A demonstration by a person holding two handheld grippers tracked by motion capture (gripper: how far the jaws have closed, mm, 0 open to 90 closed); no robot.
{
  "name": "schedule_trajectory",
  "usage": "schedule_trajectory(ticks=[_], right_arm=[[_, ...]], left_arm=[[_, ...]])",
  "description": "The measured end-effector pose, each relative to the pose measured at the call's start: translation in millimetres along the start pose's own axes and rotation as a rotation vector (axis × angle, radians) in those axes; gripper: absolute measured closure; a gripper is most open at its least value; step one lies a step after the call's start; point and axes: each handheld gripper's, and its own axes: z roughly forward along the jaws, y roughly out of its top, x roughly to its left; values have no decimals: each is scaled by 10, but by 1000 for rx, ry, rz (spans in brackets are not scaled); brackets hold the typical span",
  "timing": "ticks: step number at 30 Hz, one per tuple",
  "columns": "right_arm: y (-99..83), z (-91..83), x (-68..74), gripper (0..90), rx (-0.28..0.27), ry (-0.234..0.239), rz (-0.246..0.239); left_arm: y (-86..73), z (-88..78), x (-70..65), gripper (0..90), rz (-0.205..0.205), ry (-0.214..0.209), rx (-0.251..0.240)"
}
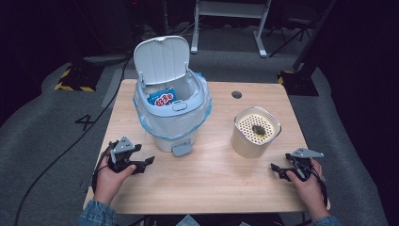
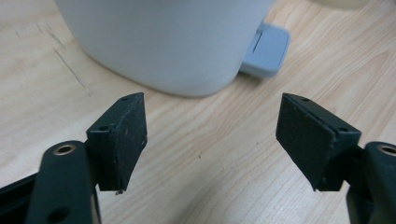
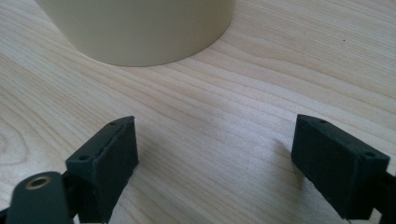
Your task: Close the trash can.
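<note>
A white pedal bin [image 1: 171, 115] stands at the table's back left with its lid [image 1: 161, 59] raised. It has a pale blue liner and a blue snack packet [image 1: 161, 98] lies inside. Its grey pedal [image 1: 181, 149] faces the front. My left gripper [image 1: 145, 163] hovers open beside the bin's front left, and nothing is between its jaws. In the left gripper view the left gripper [image 2: 210, 135] looks at the bin's base [image 2: 163, 42] and pedal [image 2: 266, 49]. My right gripper [image 1: 277, 169] rests open and holds nothing, just in front of a cream container [image 1: 255, 132].
The cream container has a perforated top with a small dark lump [image 1: 258, 129] on it; its wall [image 3: 135, 28] fills the top of the right gripper view. The wooden table [image 1: 211, 188] has a round cable hole [image 1: 236, 94] at the back. Grey floor and a desk frame lie beyond.
</note>
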Motion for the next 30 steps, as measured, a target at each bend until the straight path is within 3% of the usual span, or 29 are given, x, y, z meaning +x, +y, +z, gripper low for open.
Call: schedule_trajectory(ticks=[11, 14, 27, 30], right_arm=[[0, 0, 0, 146, 0, 0, 0], [-1, 0, 0, 146, 0, 0, 0], [-1, 0, 0, 146, -1, 0, 0], [-1, 0, 0, 146, -1, 0, 0]], left_arm=[[386, -413, 159, 286, 27, -23, -82], [489, -495, 186, 343, 33, -45, -107], [1004, -733, 314, 404, 84, -66, -215], [1128, -778, 344, 406, 99, -69, -263]])
